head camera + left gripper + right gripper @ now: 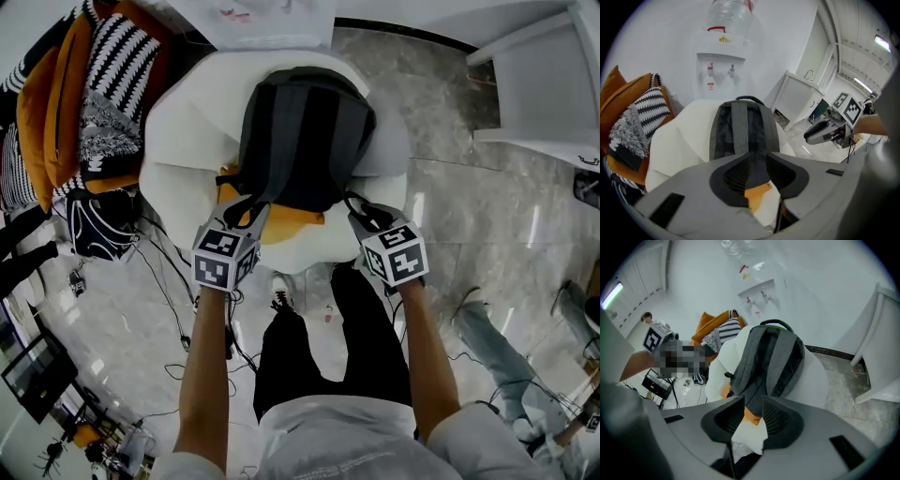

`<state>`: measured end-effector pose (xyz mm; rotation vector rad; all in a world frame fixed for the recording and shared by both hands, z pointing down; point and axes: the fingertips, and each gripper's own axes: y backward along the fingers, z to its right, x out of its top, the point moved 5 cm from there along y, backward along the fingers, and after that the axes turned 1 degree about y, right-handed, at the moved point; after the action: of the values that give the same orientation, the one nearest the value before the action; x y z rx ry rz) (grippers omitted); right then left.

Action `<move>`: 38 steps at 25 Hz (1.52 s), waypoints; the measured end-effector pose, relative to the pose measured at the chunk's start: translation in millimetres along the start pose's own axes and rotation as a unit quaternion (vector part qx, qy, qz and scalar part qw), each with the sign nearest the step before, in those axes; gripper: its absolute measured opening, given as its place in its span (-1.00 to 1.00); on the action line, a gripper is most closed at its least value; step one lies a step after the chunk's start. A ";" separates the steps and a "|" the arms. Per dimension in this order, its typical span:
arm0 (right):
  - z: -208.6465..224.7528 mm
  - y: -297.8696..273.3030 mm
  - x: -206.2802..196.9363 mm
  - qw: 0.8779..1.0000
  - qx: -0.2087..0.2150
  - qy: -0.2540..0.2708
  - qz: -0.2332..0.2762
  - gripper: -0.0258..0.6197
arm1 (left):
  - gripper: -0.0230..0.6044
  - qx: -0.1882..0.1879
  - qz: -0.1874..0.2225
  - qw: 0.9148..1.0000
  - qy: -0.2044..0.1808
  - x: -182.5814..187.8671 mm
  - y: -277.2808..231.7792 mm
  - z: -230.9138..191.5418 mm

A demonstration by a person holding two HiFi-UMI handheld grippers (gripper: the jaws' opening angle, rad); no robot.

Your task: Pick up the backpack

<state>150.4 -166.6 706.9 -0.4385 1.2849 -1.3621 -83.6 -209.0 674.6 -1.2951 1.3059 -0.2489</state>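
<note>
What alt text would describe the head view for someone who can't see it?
A dark grey fabric backpack lies on a white padded seat; the person's left tongs and right tongs, both open, reach toward its near corners.

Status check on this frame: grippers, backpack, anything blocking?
Both open: left gripper and right gripper, at near end of backpack, nothing gripped. It lies on a white seat, orange cushion under it. Nothing in the way.

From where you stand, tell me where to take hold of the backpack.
Probably the two shoulder straps, near their lower ends, coming from your near side. The backpack lies strap-side up on the white seat, with the straps running toward you. The top loop sits at the far end.
</note>
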 end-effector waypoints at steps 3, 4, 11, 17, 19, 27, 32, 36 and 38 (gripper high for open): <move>8.4 -14.1 -5.2 1.000 -0.005 -0.004 -0.004 -0.63 | -0.53 -0.002 -0.006 1.000 -0.002 -8.4 -15.2 -4.8; 11.0 -18.5 -7.0 1.000 -0.007 -0.004 -0.006 -0.62 | -0.53 -0.004 -0.008 1.000 -0.003 -11.1 -20.1 -5.8; 25.9 -44.6 -14.3 1.000 -0.008 -0.015 -0.003 -0.59 | -0.49 -0.007 -0.014 1.000 0.000 -29.3 -51.3 -14.5; 34.7 -69.8 -23.4 1.000 -0.009 -0.029 0.003 -0.54 | -0.44 -0.002 -0.022 1.000 0.005 -47.6 -78.3 -31.2; 38.0 -77.1 -26.1 0.999 -0.011 -0.032 0.004 -0.52 | -0.42 -0.003 -0.024 1.000 0.007 -53.1 -86.8 -34.5; 47.4 -107.4 -33.0 0.999 -0.008 -0.032 -0.002 -0.46 | -0.36 -0.004 -0.032 0.999 0.013 -71.6 -114.2 -48.1; 53.0 -120.2 -36.5 0.999 -0.015 -0.029 -0.004 -0.46 | -0.35 -0.005 -0.034 0.999 0.014 -79.0 -126.8 -55.5; 56.2 -132.5 -39.0 0.999 -0.005 -0.037 0.001 -0.38 | -0.31 -0.009 -0.037 0.999 0.014 -84.8 -140.7 -61.6; 57.6 -138.6 -39.3 0.999 0.002 -0.038 0.003 -0.34 | -0.30 -0.012 -0.037 0.999 0.013 -86.6 -147.6 -63.1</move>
<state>146.1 -192.1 859.9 -0.4794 1.2200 -1.3294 -89.5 -230.1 855.6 -1.3663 1.2878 -0.3045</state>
